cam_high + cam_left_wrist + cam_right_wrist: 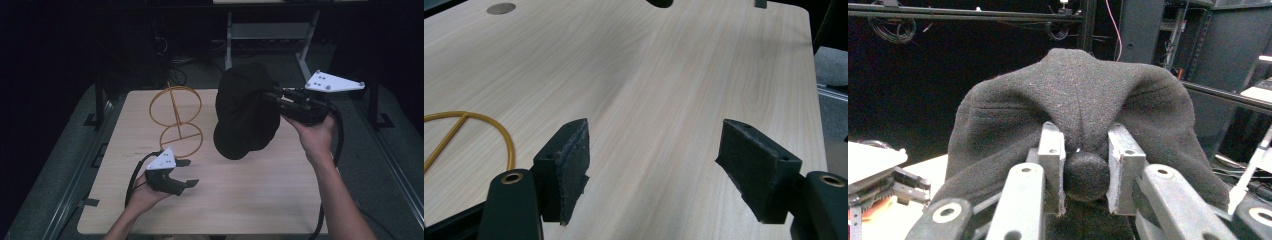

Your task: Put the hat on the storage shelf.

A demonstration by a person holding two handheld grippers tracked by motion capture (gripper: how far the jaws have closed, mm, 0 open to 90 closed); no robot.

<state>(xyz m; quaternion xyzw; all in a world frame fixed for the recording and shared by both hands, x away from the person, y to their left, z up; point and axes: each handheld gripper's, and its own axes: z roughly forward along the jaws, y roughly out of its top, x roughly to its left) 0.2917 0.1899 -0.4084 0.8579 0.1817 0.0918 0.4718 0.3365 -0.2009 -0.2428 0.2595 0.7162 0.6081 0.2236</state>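
Right gripper (1086, 170): jaws pinched on a bunched fold of the black hat (1073, 100), fabric wedged between both pads, rest of it draped over and around the jaw tips. In the high view the right gripper (280, 100) is held up off the table (240, 200) near its right edge, jaws aimed left; the hat (245, 112) hangs from them over the far-right part of the surface, lower end close to the wood. Cannot tell if it touches. Grey plate sits on top of the gripper, right hand (314, 134) under it, cable trailing back along the forearm.

Left gripper (654, 165): jaws spread wide, nothing between the pads (574, 167), bare wood ahead of them. High view puts the left gripper (186, 173) low over the near-left part of the table, jaws pointing right, left hand (145, 195) behind it.

Gold wire stand (176, 120): base ring flat on the table, upright ring on a post above it, left of centre toward the far edge. Its base ring (469, 135) lies just beside the left gripper's left jaw, apart from it. Stand and hat are near each other, not touching.
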